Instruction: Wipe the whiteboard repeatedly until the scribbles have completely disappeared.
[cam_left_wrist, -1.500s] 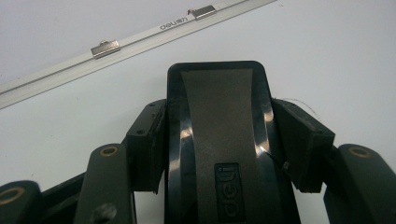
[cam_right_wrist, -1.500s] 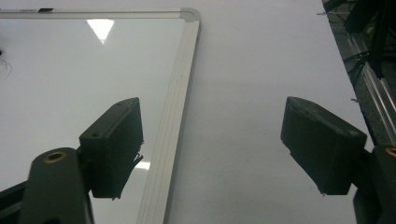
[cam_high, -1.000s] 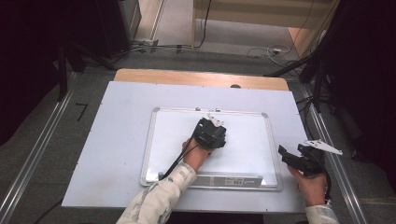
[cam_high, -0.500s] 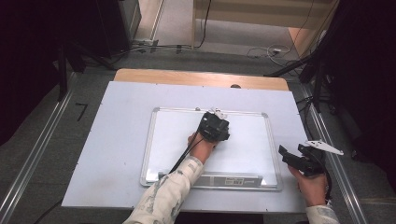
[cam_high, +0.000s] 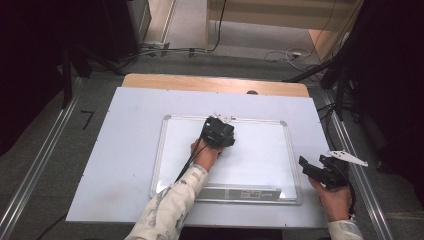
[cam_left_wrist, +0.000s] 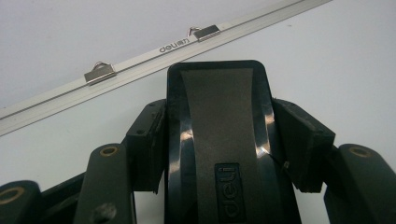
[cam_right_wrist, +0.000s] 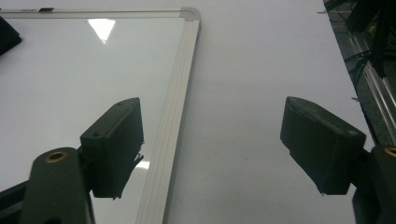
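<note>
Your left gripper (cam_high: 218, 131) sits just above the centre of the high view, over the upper middle of the whiteboard (cam_high: 260, 150). In the left gripper view its jaws are pinched on a black whiteboard eraser (cam_left_wrist: 219, 140), which rises from the bottom centre of that frame with its flat face toward the camera. The board's top rail (cam_left_wrist: 140, 58), with two metal hanging clips, runs diagonally across the upper part of the frame just beyond the eraser. Your right gripper (cam_high: 320, 172) is at the lower right of the high view, off the board's right edge over the white table (cam_high: 125, 145). Its jaws stand wide apart with nothing between them, the left one over the board's frame (cam_right_wrist: 175, 93).
</note>
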